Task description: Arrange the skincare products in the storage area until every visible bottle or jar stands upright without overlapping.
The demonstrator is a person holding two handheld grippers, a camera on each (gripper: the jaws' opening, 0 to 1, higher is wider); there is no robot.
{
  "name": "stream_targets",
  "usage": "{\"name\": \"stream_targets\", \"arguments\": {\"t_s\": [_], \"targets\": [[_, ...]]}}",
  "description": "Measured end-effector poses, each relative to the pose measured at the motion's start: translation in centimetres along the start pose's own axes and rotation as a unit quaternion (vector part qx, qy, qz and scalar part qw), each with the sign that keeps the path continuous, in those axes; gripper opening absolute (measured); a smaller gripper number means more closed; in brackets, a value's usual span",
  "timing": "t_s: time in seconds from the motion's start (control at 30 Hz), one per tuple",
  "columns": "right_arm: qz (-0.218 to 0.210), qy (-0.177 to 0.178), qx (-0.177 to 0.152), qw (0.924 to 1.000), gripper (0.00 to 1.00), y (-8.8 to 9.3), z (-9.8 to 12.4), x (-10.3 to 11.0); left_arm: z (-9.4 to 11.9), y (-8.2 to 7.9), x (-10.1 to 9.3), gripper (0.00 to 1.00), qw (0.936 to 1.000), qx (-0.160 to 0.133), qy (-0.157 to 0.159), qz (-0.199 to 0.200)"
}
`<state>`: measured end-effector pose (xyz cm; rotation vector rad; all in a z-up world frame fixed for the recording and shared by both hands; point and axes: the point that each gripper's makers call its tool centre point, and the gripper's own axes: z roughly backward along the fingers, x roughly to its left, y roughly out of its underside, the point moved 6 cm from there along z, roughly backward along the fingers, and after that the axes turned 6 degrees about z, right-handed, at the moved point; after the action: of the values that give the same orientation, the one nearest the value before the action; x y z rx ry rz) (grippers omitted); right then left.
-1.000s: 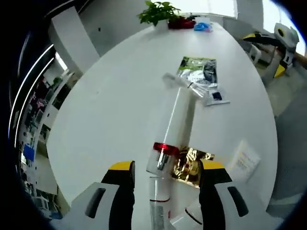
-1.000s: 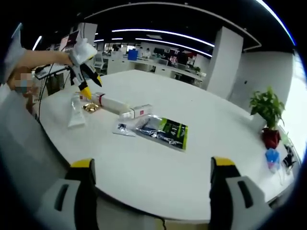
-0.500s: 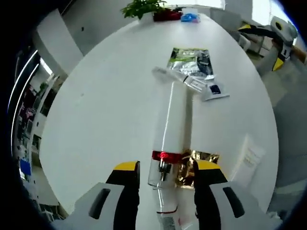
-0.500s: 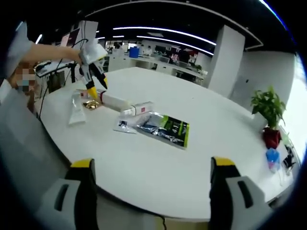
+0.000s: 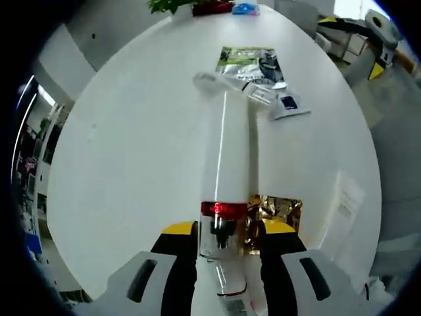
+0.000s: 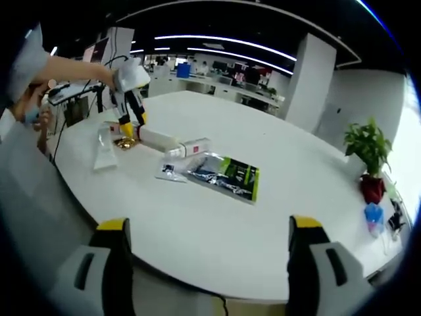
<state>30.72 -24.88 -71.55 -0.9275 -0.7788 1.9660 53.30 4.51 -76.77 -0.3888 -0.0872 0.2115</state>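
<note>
A long white bottle (image 5: pixel 227 155) with a red band and a clear cap lay on its side on the smooth white oval table (image 5: pixel 131 145). Its capped end sat between the yellow-tipped jaws of the left gripper (image 5: pixel 220 240), which stood close on either side; whether they actually pinched it was hard to tell. A crinkled gold foil packet (image 5: pixel 276 212) lay just beside the cap, and a flat white tube (image 5: pixel 342 210) farther right. Beyond the bottle's far end lay a shiny green-and-silver pouch (image 5: pixel 253 62) and a small sachet (image 5: pixel 289 105). The right gripper (image 6: pixel 205 263) hung spread wide, holding nothing, well apart from the bottle (image 6: pixel 158 139).
</note>
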Motion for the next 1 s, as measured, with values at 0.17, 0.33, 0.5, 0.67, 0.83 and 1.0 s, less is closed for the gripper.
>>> {"name": "stream_targets", "arguments": {"t_s": [0.17,0.33,0.5,0.67,0.83,1.0], "targets": [[0.001,-0.002,0.006,1.0,1.0,0.1,0.0,0.0,-0.1,0.6,0.3,0.32,0.9999,0.011,-0.006,-0.004],[0.002,-0.003,0.006,1.0,1.0,0.1,0.0,0.1,-0.2,0.8,0.5,0.28,0.9999,0.006,0.003,0.008],[0.003,-0.003,0.005,1.0,1.0,0.1,0.0,0.1,-0.2,0.9,0.5,0.25,1.0,0.006,0.006,0.002],[0.005,-0.018,0.022,0.9996,1.0,0.3,-0.2,0.4,-0.2,0.8,0.4,0.24,0.9998,0.015,-0.005,-0.009],[0.004,-0.023,0.015,0.9996,1.0,-0.1,-0.1,0.3,0.3,0.5,-0.3,0.24,0.9996,0.026,-0.009,-0.01],[0.004,-0.032,0.0,0.9995,1.0,-1.0,-0.3,-0.2,1.8,-0.3,-0.4,0.23,0.9992,0.025,-0.014,-0.028]]}}
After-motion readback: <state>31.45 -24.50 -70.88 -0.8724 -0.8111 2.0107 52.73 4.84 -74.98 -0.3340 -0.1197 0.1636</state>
